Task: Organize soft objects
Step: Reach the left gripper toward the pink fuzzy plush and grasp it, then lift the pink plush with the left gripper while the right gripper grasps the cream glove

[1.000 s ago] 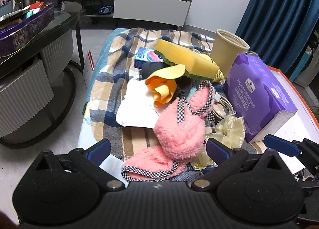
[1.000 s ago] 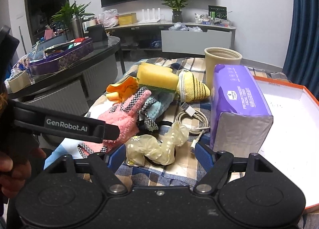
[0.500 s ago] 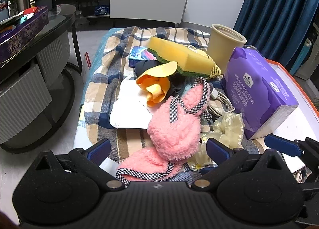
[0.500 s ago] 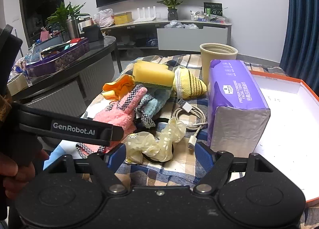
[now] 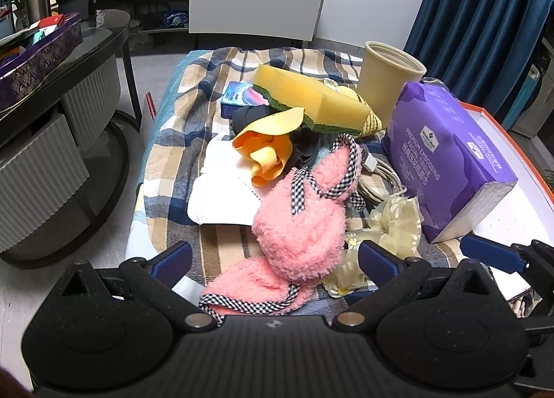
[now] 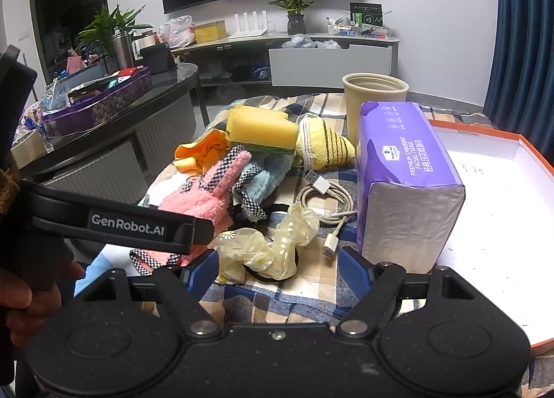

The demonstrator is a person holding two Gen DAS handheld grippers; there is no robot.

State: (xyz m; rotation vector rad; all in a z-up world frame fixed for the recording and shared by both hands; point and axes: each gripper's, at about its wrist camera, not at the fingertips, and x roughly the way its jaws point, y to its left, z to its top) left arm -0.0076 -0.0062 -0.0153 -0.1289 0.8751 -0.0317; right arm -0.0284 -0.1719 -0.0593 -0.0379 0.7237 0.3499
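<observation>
Left fingers (image 5: 171, 257): spread wide, nothing gripped; the left gripper (image 5: 275, 261) is held over the pink fluffy cloth (image 5: 304, 224).
Right fingers (image 6: 353, 264): parted, nothing gripped; the right gripper (image 6: 277, 266) is held over the pale yellow scrunchie (image 6: 263, 249).
Soft pile: heaped on the plaid blanket (image 5: 180, 127), with the yellow sponge (image 5: 311, 100) on top.
Tissue pack (image 6: 405, 173): stood beside the orange-rimmed tray (image 6: 533, 141).
Cable (image 6: 329, 200): coiled between scrunchie and pack.

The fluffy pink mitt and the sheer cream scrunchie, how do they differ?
The fluffy pink mitt is thick, fuzzy and checker-trimmed; the sheer cream scrunchie is thin, glossy and daisy-printed. The mitt is larger and heaped up; the scrunchie lies crumpled and low. Both rest ungripped on the plaid cloth.
</observation>
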